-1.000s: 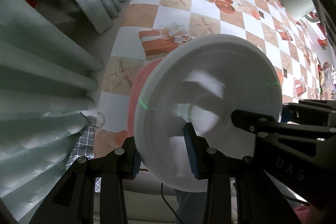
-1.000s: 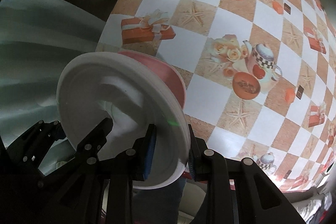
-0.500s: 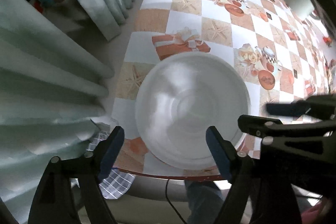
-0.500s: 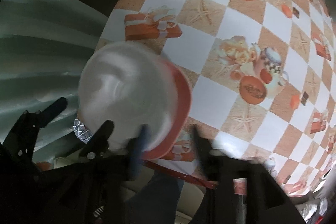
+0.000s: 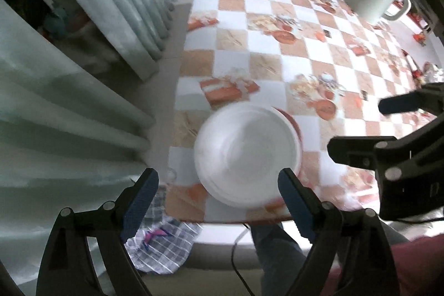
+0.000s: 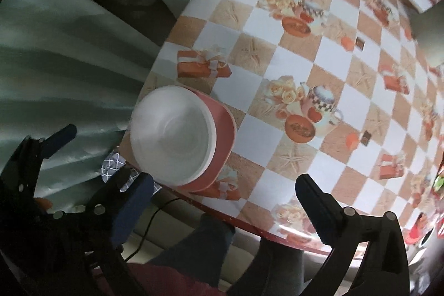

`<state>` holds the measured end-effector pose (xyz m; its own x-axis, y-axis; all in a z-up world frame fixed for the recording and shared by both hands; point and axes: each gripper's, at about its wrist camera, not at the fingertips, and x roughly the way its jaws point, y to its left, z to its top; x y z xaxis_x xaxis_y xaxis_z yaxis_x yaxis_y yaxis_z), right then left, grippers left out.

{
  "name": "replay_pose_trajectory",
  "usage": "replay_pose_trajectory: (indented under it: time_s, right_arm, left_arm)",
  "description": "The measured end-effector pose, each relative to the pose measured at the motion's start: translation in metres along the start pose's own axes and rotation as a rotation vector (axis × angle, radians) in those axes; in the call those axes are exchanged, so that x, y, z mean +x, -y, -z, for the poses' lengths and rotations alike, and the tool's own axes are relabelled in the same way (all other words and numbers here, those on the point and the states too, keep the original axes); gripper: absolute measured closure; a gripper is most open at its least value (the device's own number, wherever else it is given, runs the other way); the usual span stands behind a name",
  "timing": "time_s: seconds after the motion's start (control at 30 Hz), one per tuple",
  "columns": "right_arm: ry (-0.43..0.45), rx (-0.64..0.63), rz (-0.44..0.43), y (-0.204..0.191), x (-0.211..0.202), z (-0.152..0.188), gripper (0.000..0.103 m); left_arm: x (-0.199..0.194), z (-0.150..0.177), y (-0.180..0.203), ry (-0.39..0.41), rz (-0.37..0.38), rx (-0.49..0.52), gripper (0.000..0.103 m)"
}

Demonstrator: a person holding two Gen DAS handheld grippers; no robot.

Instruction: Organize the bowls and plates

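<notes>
Left wrist view: left gripper (image 5: 219, 193) jaws wide apart, empty; white plate (image 5: 247, 154) ahead between fingertips, untouched, stacked on pink plate (image 5: 294, 126) near table edge (image 5: 319, 215). Right gripper (image 6: 222, 199) spread wide, empty; white plate (image 6: 172, 138) ahead beyond left fingertip. White plate round, shallow, glossy; pink rim (image 6: 224, 140) showing at right.
</notes>
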<state>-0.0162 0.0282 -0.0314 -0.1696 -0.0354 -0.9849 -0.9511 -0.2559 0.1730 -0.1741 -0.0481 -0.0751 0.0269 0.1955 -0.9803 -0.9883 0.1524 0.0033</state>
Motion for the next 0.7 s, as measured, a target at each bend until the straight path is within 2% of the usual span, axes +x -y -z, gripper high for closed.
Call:
replay_pose_trajectory:
  time_s: [0.1,0.3,0.7]
  right_arm:
    - [0.024,-0.031,0.047,-0.008,-0.014,0.007,0.0]
    - [0.104,-0.064,0.118,-0.012,-0.04,0.011,0.0]
    - [0.152,-0.114,0.148,-0.021,-0.054,0.011,0.0]
  left_arm:
    - [-0.013,0.003,0.002,-0.008,0.033,0.021,0.013]
    - [-0.025,0.009,0.009,-0.002,-0.006,0.056,0.013]
    - [-0.027,0.005,0.012,0.009,-0.048,0.05,0.013]
